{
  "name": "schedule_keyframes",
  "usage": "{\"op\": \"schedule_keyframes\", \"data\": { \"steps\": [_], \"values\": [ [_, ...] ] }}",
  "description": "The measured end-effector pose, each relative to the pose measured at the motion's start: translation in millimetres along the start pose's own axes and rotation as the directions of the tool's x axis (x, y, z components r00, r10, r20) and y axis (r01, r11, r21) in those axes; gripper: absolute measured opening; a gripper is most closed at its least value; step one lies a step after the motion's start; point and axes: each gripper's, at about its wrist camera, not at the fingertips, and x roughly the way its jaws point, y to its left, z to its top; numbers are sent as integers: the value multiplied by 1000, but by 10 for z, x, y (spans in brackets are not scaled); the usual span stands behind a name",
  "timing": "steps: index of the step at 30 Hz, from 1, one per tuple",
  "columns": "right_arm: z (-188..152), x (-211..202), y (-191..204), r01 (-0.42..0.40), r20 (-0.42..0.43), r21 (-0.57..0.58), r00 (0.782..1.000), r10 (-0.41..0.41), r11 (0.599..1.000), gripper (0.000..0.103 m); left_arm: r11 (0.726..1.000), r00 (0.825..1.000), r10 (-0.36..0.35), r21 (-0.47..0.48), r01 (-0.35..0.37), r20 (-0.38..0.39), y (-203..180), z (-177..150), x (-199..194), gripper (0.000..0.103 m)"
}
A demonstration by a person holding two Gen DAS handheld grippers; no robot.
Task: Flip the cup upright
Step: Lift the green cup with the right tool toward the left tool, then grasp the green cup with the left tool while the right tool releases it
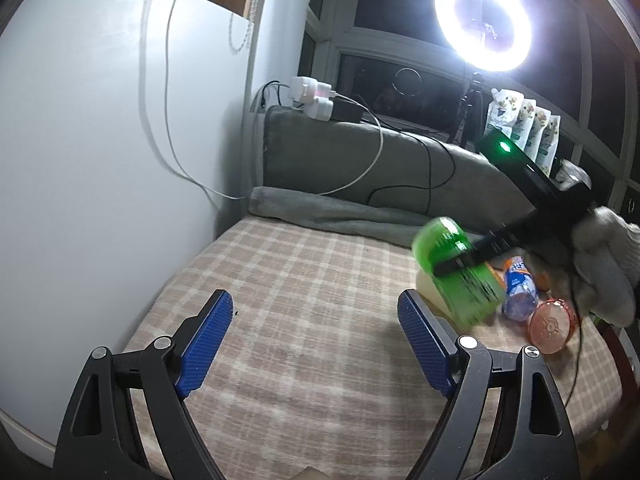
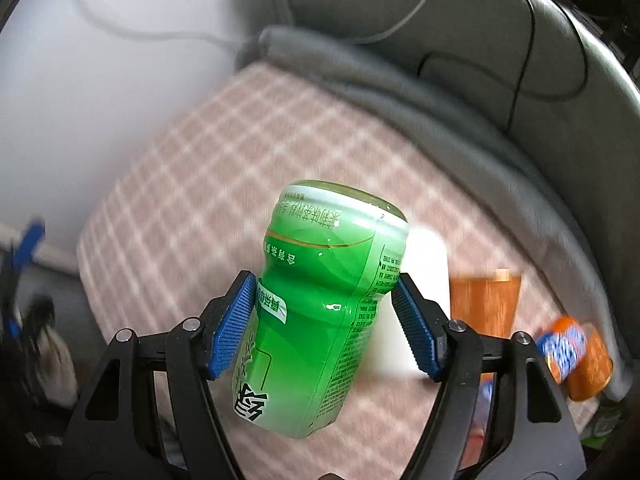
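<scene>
Green cup (image 2: 320, 312) tilted, raised above checked bedding.

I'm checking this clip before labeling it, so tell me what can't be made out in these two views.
- Green cup, right wrist view: its lower end is hidden behind the right gripper.
- Same cup, left wrist view: motion-blurred, print unreadable.
- White object, right wrist view: mostly hidden by the cup, identity unclear.
- Orange cup, right wrist view: blurred, base hidden by the gripper.

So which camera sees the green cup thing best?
The right wrist view: the green plastic cup with printed label fills the middle, sharp, between the right gripper blue fingers. The left wrist view shows it small, blurred, off right, partly behind that gripper's black fingers.
</scene>
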Motion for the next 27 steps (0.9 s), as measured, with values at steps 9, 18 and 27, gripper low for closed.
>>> {"op": "schedule_keyframes", "data": {
  "steps": [9, 18, 27],
  "values": [
    [-717, -32, 106, 7, -81, -157, 997, -20, 988, 73, 998, 998, -48, 31, 49, -44, -257, -45, 88, 85],
    [-973, 21, 403, -18, -98, -281, 995, -10, 960, 67, 997, 998, -47, 53, 49, -47, -331, -46, 57, 85],
    [-903, 76, 569, -20, -57, -274, 998, 4, 961, 66, 993, 998, -37, 115, 42, -48, -325, -9, 35, 85]
  ]
}}
